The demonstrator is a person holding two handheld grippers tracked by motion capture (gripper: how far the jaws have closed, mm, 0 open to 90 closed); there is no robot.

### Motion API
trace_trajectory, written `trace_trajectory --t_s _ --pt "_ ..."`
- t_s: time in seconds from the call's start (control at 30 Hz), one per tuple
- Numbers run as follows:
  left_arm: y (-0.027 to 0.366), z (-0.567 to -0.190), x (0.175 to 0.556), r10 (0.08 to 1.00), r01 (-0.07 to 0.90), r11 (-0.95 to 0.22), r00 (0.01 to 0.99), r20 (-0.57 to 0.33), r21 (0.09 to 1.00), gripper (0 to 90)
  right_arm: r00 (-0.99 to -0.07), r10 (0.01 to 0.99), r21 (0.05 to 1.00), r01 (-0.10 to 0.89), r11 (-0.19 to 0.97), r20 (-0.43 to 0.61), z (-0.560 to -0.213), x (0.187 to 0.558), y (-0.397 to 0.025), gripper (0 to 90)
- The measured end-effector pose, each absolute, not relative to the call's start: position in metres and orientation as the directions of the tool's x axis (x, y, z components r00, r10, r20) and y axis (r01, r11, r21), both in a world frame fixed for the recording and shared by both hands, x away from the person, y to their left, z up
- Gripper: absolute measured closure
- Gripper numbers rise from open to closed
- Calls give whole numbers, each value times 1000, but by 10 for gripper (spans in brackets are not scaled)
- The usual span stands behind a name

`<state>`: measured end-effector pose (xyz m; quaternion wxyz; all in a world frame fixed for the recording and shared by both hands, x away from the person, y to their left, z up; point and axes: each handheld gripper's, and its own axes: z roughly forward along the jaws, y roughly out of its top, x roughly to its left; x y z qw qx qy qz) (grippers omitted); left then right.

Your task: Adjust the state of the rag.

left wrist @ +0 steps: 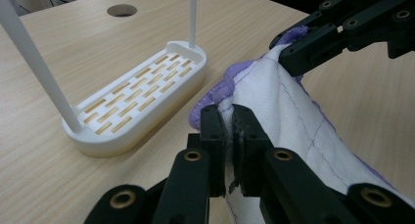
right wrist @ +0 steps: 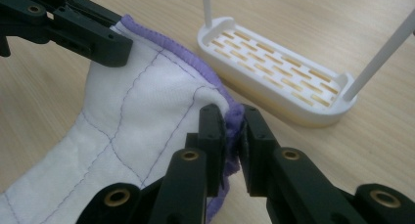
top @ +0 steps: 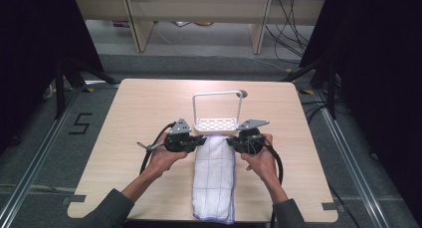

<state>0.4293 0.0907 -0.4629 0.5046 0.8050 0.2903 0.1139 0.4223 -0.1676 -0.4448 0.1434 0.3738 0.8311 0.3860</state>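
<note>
Cloth: white quilted cloth (top: 214, 175) with a purple stitched edge, folded into a long strip down the middle of the table, running from the near edge up to the rack. Its far end is lifted a bit off the wood, the rest lies flat.

Cloth corners: both far corners are pinched, one per gripper. In the left gripper view the purple hem (left wrist: 215, 94) bunches up right above the jaws.

Left gripper: left gripper (top: 198, 142) is clamped on the cloth's far left corner. Its own view shows the two black jaws squeezed together with fabric sandwiched between them, no real gap.

Right gripper: right gripper (top: 233, 142) is clamped on the far right corner, purple edge caught between the jaws in its own view. Each gripper also shows up in the other one's view, biting the opposite corner.

Hands: left hand (top: 164, 158) and right hand (top: 260, 158) come in from the bottom, dark sleeves, cables trailing off the grippers.

Rack: white plastic rack (top: 216, 123) with a slotted base and a tall thin hoop frame (top: 217, 94), standing upright just beyond the lifted end of the cloth. Very close, can't tell if they touch.

Table: light wood table (top: 134, 113), with a round cable hole (top: 243, 93) behind the rack.

Floor: a "5" marked in tape (top: 79, 123) left of the table.
</note>
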Motion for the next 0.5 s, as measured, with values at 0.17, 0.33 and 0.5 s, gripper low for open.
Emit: trace_trajectory --t_s 0.17,0.33,0.5 --pt "96 -455 426 585 347 -313 804 -109 884 841 -685 727 767 487 417 39 -434 415 -163 815" --pt "99 -449 422 576 343 -303 809 -116 889 840 -695 719 774 469 424 27 -427 410 -163 815" --pt "101 -446 421 574 338 -291 810 -120 895 840 -692 721 779 470 416 32 -424 408 -163 815"
